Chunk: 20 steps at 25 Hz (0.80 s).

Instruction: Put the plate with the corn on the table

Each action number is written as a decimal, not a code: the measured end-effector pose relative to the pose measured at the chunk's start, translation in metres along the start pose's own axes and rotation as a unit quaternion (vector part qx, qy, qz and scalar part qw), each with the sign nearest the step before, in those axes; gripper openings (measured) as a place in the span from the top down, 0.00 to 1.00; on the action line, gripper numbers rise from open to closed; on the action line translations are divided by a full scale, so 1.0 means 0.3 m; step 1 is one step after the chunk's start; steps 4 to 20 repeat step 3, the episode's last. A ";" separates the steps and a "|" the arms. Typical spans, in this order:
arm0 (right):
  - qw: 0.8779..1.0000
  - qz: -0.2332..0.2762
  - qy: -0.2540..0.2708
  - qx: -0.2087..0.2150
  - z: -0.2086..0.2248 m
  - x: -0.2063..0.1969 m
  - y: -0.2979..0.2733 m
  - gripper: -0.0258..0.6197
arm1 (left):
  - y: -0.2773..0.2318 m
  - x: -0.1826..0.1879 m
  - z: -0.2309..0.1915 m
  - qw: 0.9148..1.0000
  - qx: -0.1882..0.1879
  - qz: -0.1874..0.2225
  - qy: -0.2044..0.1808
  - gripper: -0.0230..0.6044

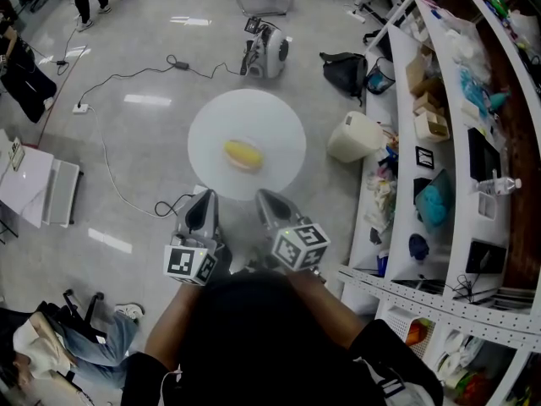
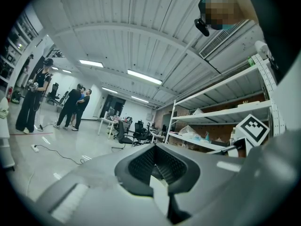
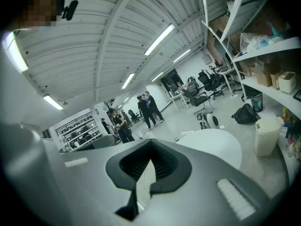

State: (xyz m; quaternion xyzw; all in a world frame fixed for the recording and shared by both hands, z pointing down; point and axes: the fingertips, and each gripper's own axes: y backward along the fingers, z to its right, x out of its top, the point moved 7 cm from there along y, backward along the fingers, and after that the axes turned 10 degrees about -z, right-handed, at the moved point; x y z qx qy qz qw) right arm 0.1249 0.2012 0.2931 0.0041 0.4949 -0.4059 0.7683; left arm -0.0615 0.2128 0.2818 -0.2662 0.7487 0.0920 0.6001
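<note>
Currently holding both grippers low by my body, left gripper (image 1: 203, 196) jaws pressing together on nothing, right gripper (image 1: 269, 196) likewise clamped and empty, corn (image 1: 243, 153) lying mid round white table (image 1: 211, 117), apart from both, plate beneath not discernible

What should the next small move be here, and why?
Probably just lower both hand-held grippers to rest. The corn already lies on the round table, and the left hand-held gripper and right hand-held gripper are shut, empty and short of it. A plate under the corn cannot be made out.
</note>
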 end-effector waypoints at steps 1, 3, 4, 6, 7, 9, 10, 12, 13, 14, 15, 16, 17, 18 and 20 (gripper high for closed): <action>1.000 -0.002 0.000 -0.001 -0.004 0.001 0.003 0.95 | 0.001 -0.001 0.001 1.000 0.000 0.000 -0.001 0.96; 1.000 -0.006 0.000 -0.003 -0.013 0.003 0.008 0.95 | 0.003 -0.001 0.001 1.000 -0.001 -0.001 -0.001 0.95; 1.000 -0.006 0.000 -0.003 -0.013 0.003 0.008 0.95 | 0.003 -0.001 0.001 1.000 -0.001 -0.001 -0.001 0.95; 1.000 -0.006 0.000 -0.003 -0.013 0.003 0.008 0.95 | 0.003 -0.001 0.001 1.000 -0.001 -0.001 -0.001 0.95; 1.000 -0.006 0.000 -0.003 -0.013 0.003 0.008 0.95 | 0.003 -0.001 0.001 1.000 -0.001 -0.001 -0.001 0.95; 1.000 -0.006 0.000 -0.003 -0.013 0.003 0.008 0.95 | 0.003 -0.001 0.001 1.000 -0.001 -0.001 -0.001 0.95; 1.000 -0.006 0.000 -0.003 -0.013 0.003 0.008 0.95 | 0.003 -0.001 0.001 1.000 -0.001 -0.001 -0.001 0.95; 1.000 -0.006 0.000 -0.003 -0.013 0.003 0.008 0.95 | 0.003 -0.001 0.001 1.000 -0.001 -0.001 -0.001 0.95; 1.000 -0.006 0.000 -0.003 -0.013 0.003 0.008 0.95 | 0.003 -0.001 0.001 1.000 -0.001 -0.001 -0.001 0.95; 1.000 -0.006 0.000 -0.003 -0.013 0.003 0.008 0.95 | 0.003 -0.001 0.001 1.000 -0.001 -0.001 -0.001 0.95; 1.000 -0.006 0.000 -0.003 -0.013 0.003 0.008 0.95 | 0.003 -0.001 0.001 1.000 -0.001 -0.001 -0.001 0.95; 1.000 -0.006 0.000 -0.003 -0.013 0.003 0.008 0.95 | 0.003 -0.001 0.001 1.000 -0.001 -0.001 -0.001 0.95; 1.000 -0.006 0.000 -0.003 -0.013 0.003 0.008 0.95 | 0.003 -0.001 0.001 1.000 -0.001 -0.001 -0.001 0.95; 1.000 -0.006 0.000 -0.003 -0.013 0.003 0.008 0.95 | 0.003 -0.001 0.001 1.000 -0.001 -0.001 -0.001 0.95; 1.000 -0.006 0.000 -0.003 -0.013 0.003 0.008 0.95 | 0.003 -0.001 0.001 1.000 -0.001 -0.001 -0.001 0.95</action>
